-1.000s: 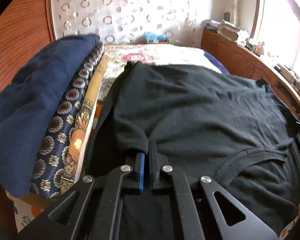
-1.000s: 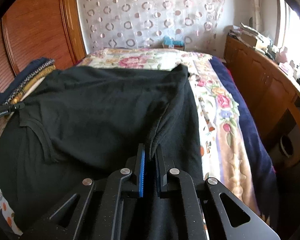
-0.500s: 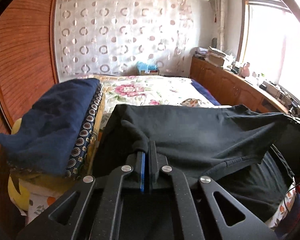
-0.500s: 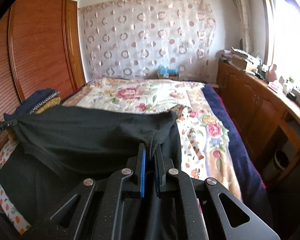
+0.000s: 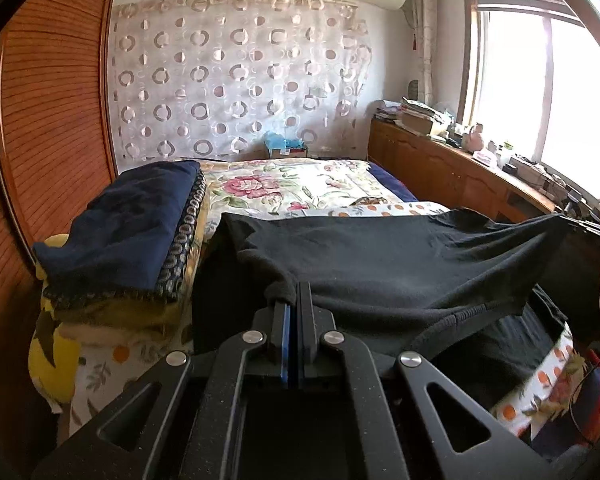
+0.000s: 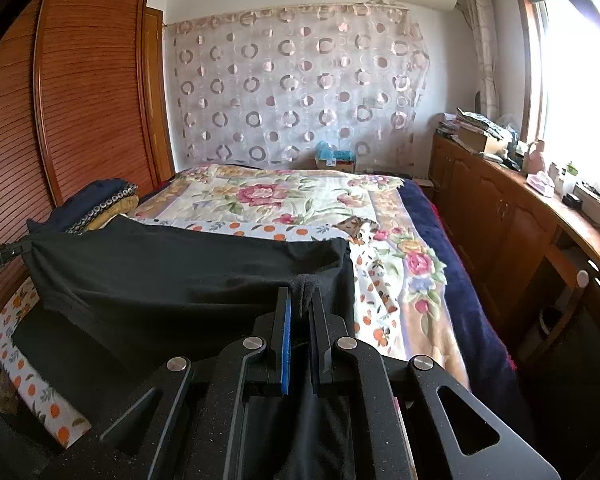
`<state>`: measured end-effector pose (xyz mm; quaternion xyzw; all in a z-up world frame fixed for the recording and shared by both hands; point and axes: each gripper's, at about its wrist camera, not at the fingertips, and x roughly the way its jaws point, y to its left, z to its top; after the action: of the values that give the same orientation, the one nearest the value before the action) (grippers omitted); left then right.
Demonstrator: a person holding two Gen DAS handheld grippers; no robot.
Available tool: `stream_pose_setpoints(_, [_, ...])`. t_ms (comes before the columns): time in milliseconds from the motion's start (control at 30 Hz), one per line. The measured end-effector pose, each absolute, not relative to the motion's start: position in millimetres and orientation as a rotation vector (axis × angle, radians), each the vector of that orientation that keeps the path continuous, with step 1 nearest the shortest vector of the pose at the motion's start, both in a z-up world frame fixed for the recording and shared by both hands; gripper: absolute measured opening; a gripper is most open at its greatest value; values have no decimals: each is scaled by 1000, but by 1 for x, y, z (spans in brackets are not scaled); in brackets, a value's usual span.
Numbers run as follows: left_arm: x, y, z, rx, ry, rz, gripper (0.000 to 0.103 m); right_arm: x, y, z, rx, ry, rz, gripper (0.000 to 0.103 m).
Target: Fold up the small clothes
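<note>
A black T-shirt (image 5: 380, 264) hangs stretched between my two grippers above the near end of the bed. My left gripper (image 5: 296, 304) is shut on a bunched corner of the shirt at its left side. My right gripper (image 6: 302, 300) is shut on the opposite corner, with black cloth pinched between its pads. In the right wrist view the black T-shirt (image 6: 172, 272) spans leftward to the left gripper (image 6: 4, 254) at the frame's edge. The shirt's ribbed neckline sags below the taut top fold. Its lower part drapes down out of sight.
A stack of folded clothes (image 5: 128, 232), navy on top, sits on the bed's left side by the wooden wardrobe (image 5: 48, 120). The floral bedspread (image 6: 284, 200) stretches ahead. A wooden cabinet (image 6: 520, 232) with clutter runs along the right under the window.
Both grippers have drawn back and risen with the shirt, lifting its top edge off the bed. The shirt now hangs taut between them, and more of the room shows.
</note>
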<state>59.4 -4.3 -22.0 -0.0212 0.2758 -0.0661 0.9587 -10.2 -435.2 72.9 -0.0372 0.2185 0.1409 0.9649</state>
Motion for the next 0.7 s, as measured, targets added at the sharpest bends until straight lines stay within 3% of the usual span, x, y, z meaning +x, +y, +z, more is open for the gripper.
stream_pose_setpoints(267, [24,-16,-25,-47,556,-153,3,-31,-446,72,-83,458,287,7])
stream_pose_setpoints(700, [12,-17,-77,-39,686,-101,3,-27,-440,54,-113,570,249,7])
